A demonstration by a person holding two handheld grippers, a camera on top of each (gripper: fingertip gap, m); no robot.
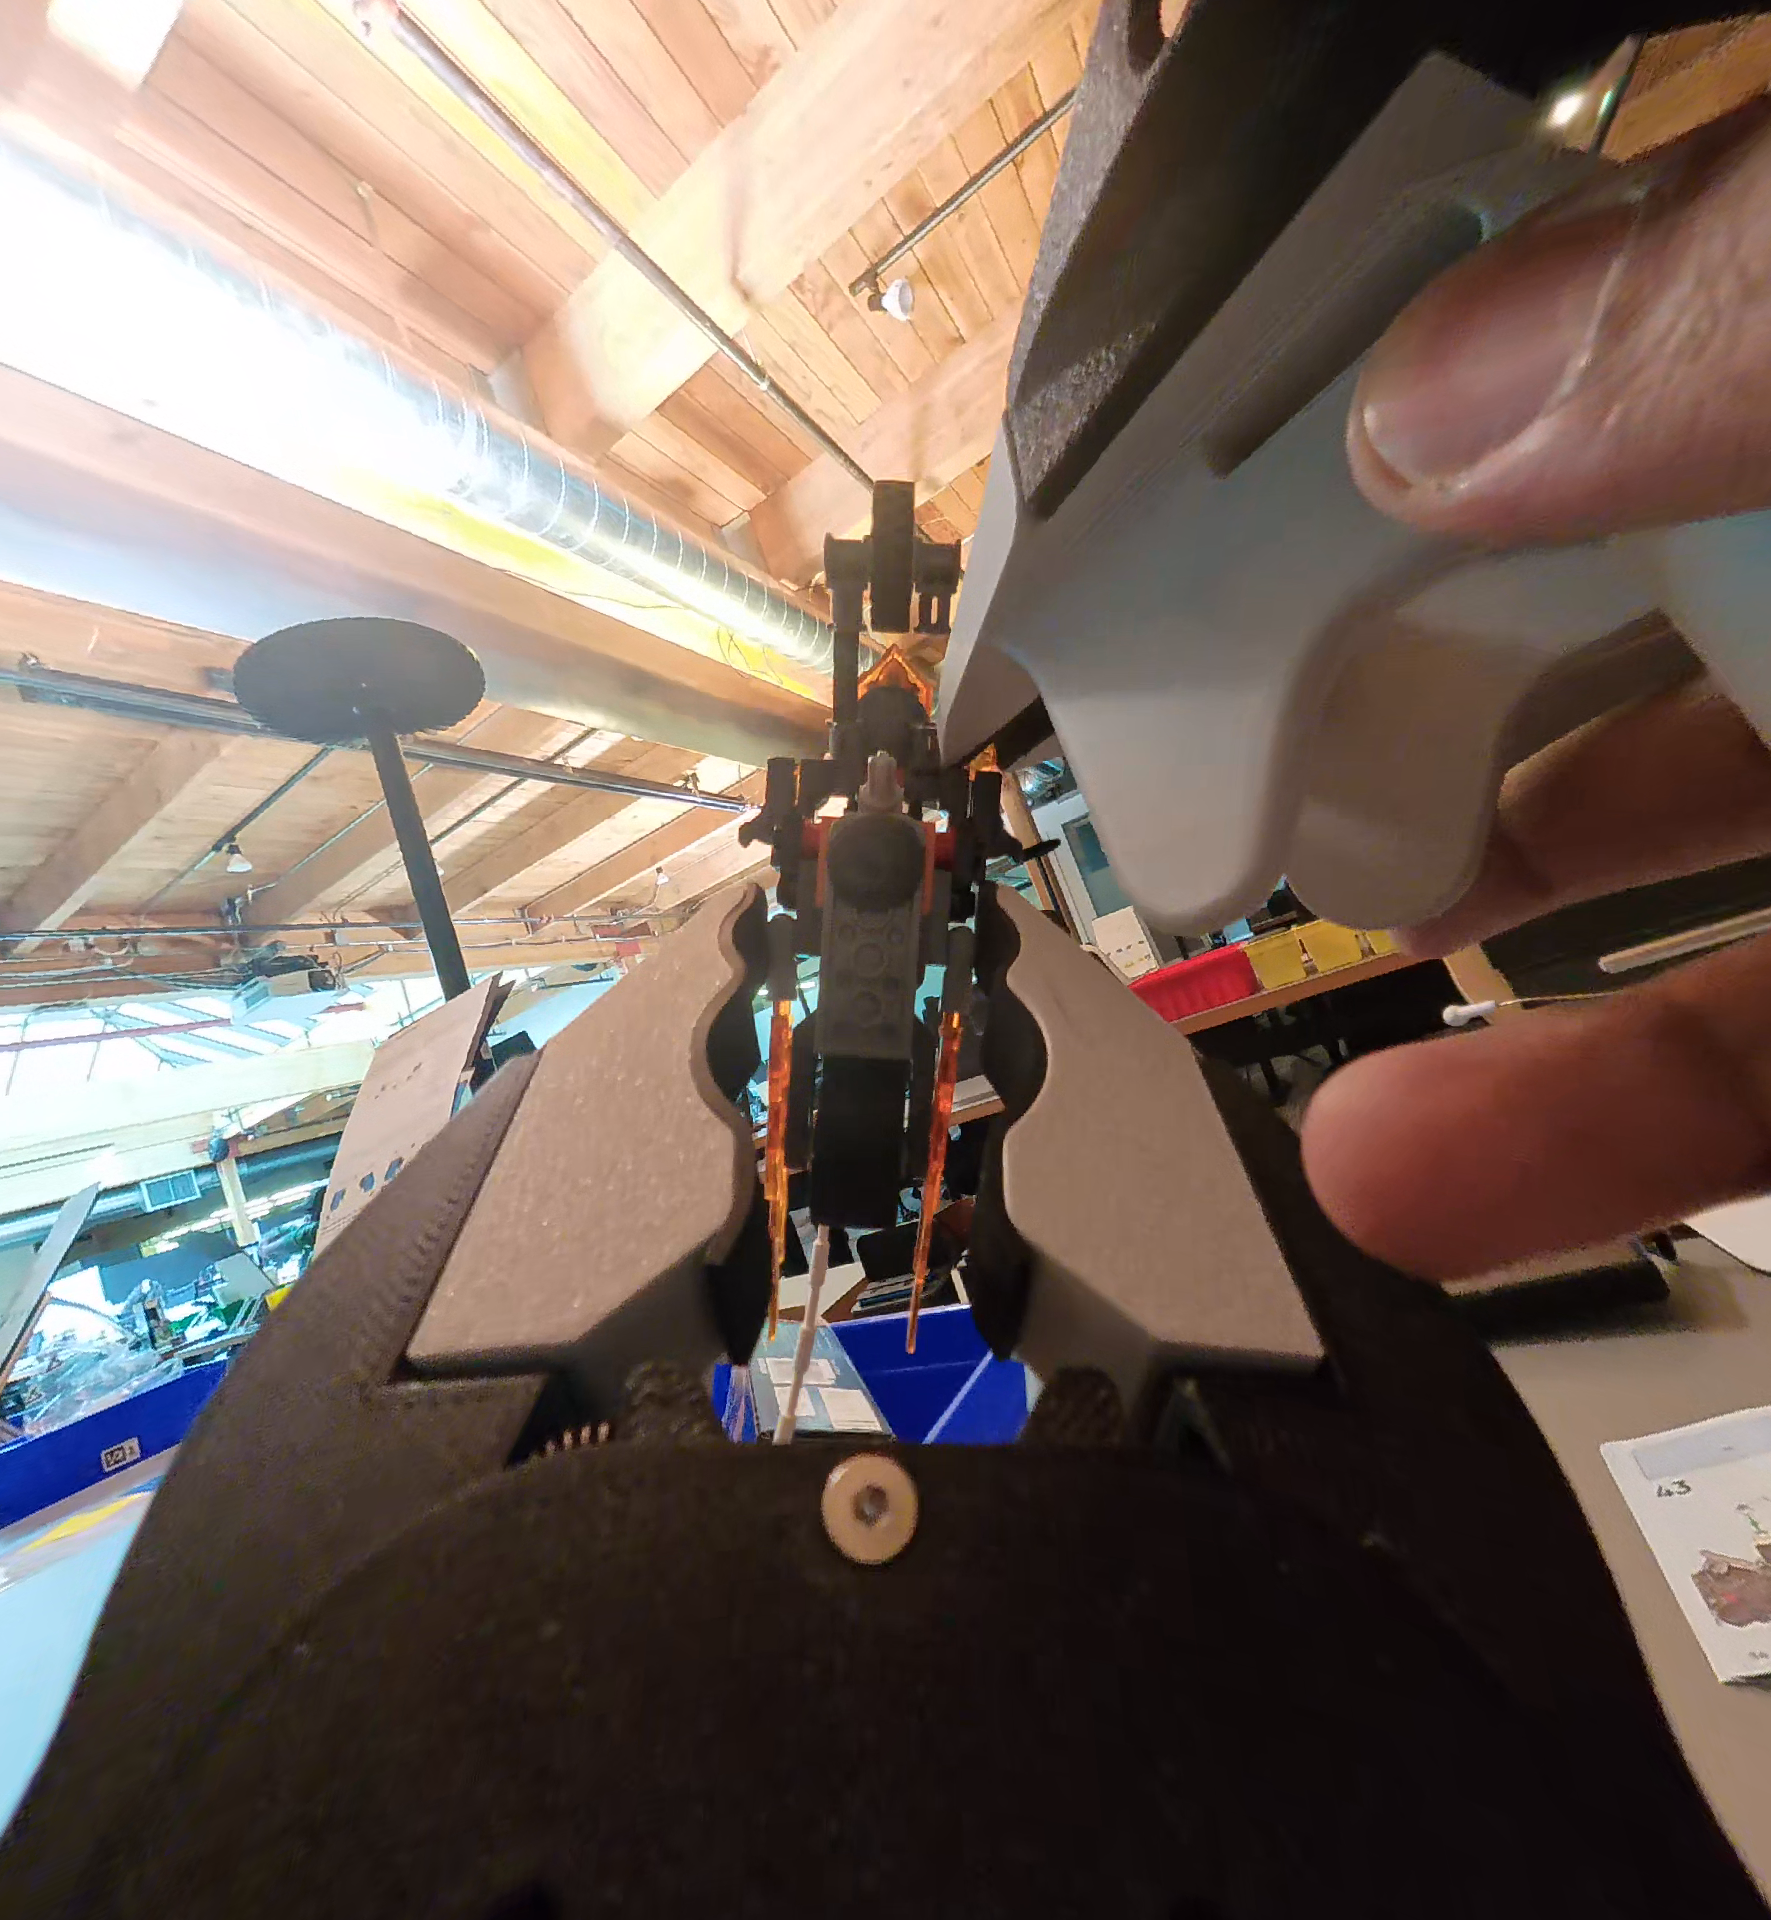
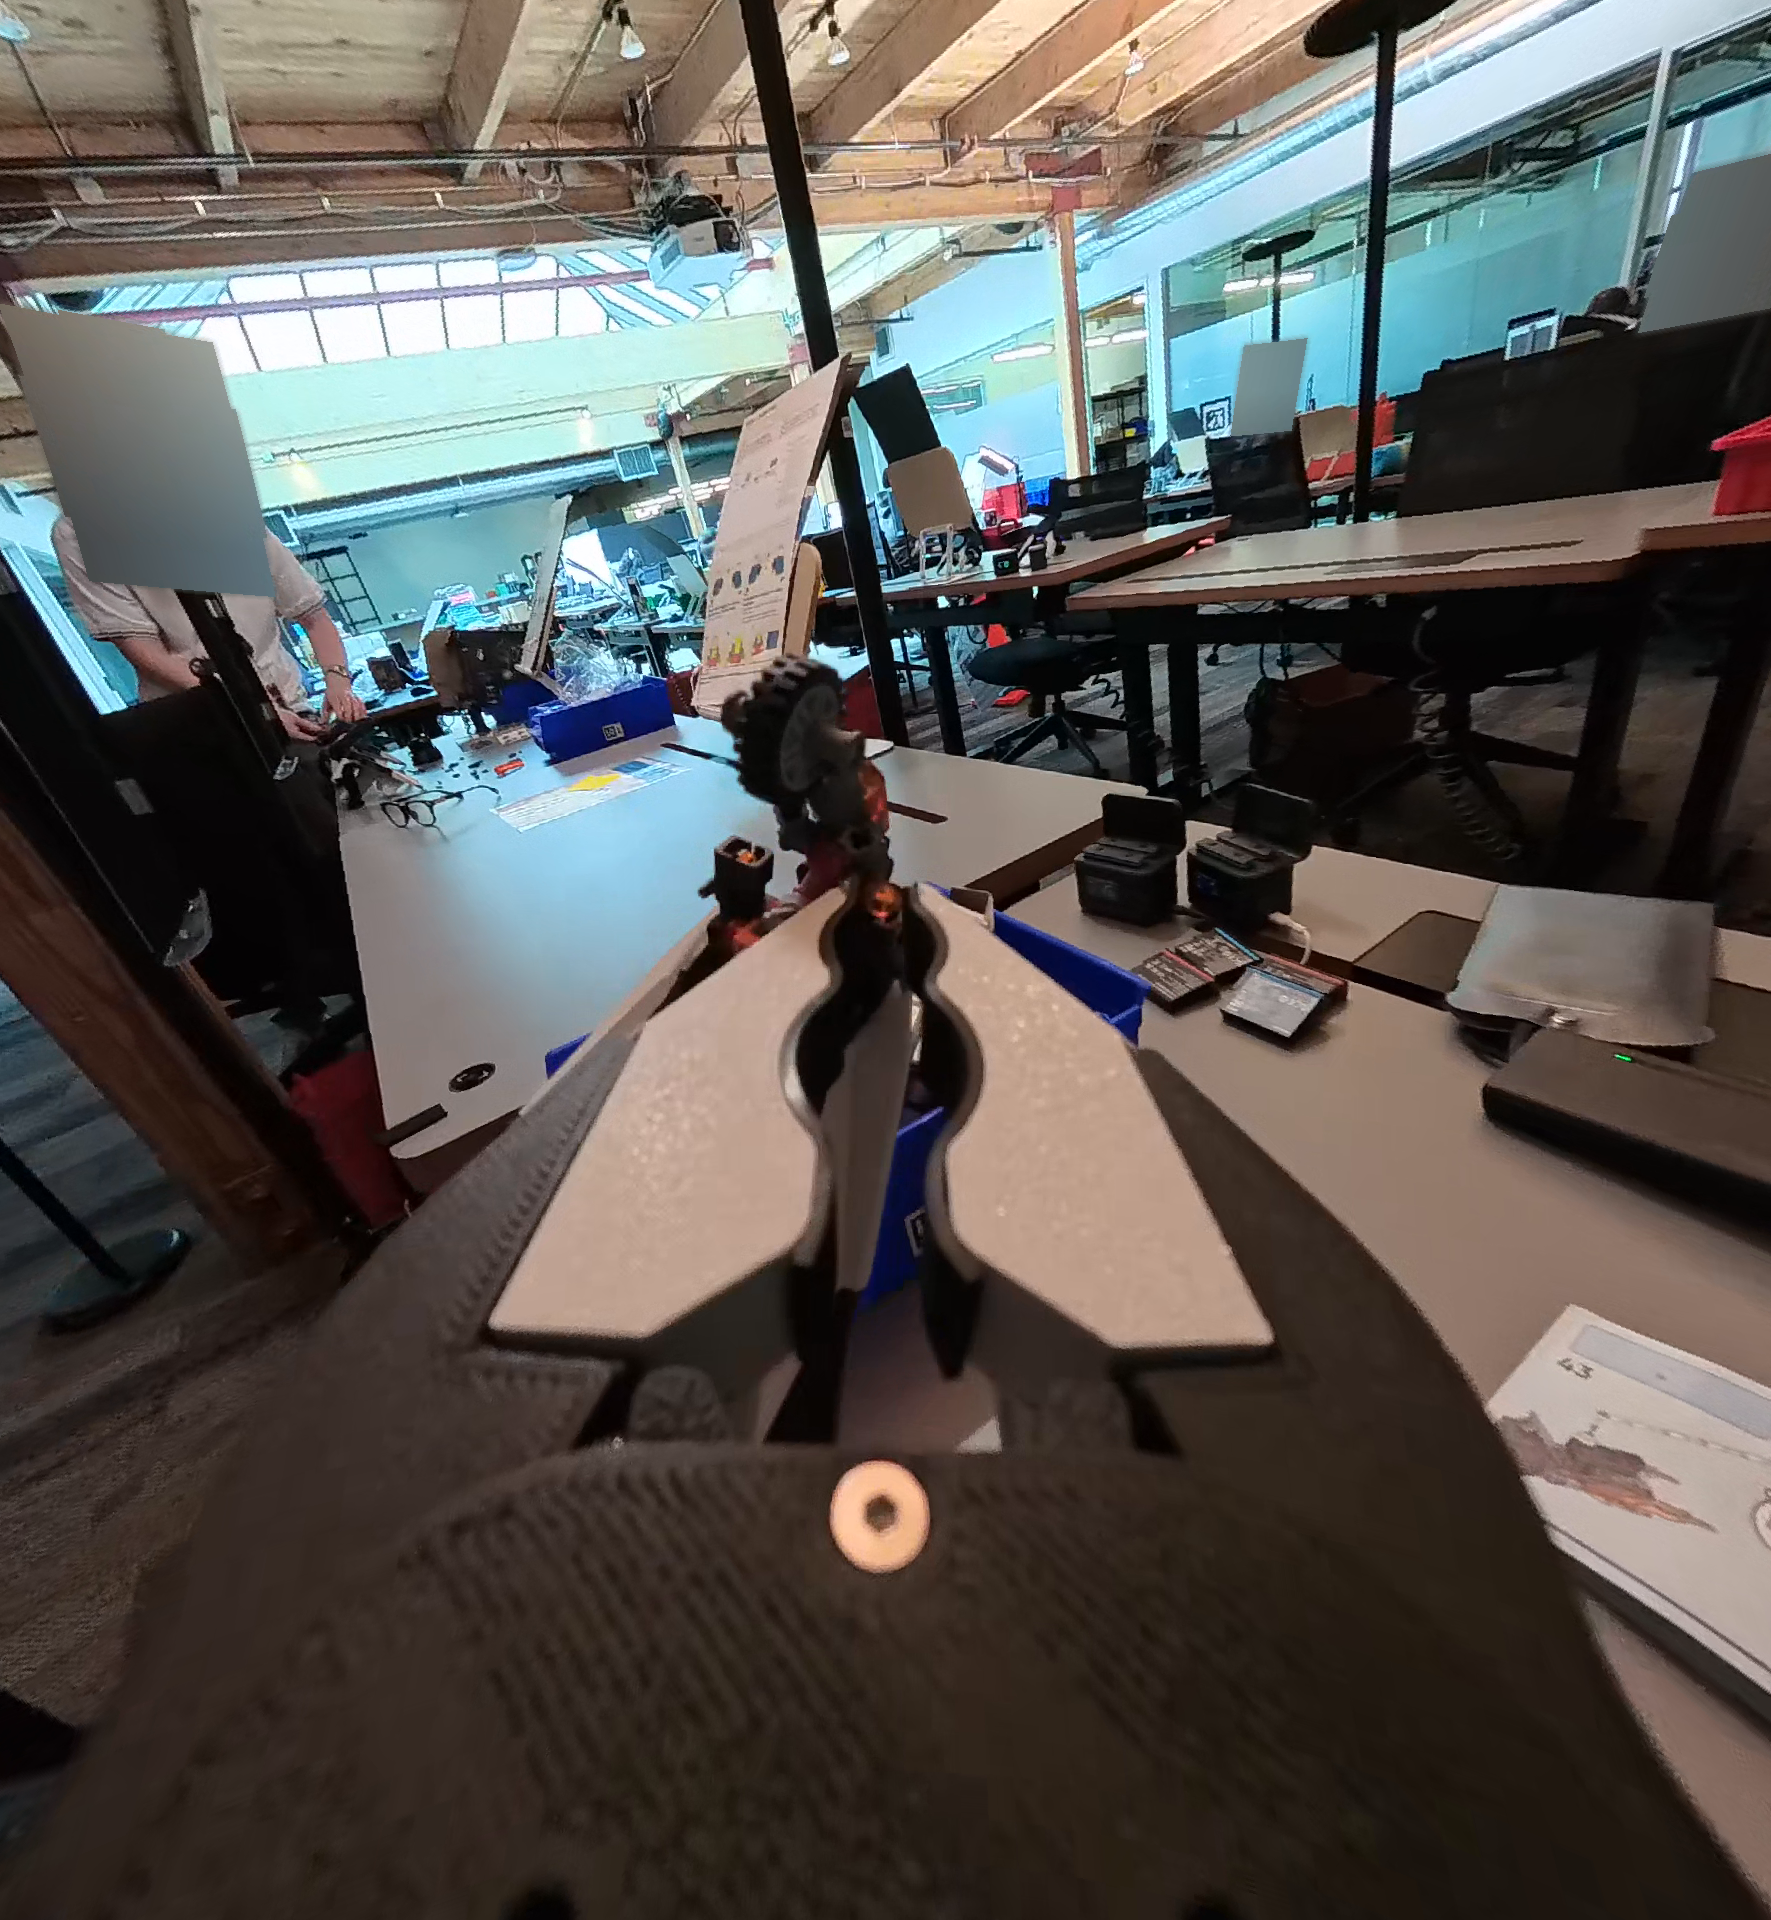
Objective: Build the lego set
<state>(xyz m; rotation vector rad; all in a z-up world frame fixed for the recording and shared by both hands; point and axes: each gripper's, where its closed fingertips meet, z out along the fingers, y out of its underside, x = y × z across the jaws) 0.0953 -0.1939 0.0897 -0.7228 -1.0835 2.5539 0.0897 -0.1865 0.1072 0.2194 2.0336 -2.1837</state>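
Observation:
A small lego model (image 1: 865,966) of grey, black and red pieces with two clear orange blades is held up in the air. My left gripper (image 1: 876,920) is shut on its sides and points up toward the ceiling. My right gripper (image 2: 881,902) is nearly closed and pinches a black and orange part of the same model (image 2: 808,800); a black wheel (image 2: 785,727) sticks up past the fingertips. In the left wrist view the right gripper's grey finger (image 1: 1172,665) comes in from the upper right, held by a hand (image 1: 1639,343). Most of the model is hidden in the right wrist view.
A blue bin (image 2: 1068,971) sits below the grippers and also shows in the left wrist view (image 1: 922,1382). An open instruction booklet (image 2: 1691,1475) lies at the right, with black charger cases (image 2: 1130,862), a silver pouch (image 2: 1587,966) and a black device (image 2: 1670,1122). A person (image 2: 195,634) stands at the far table.

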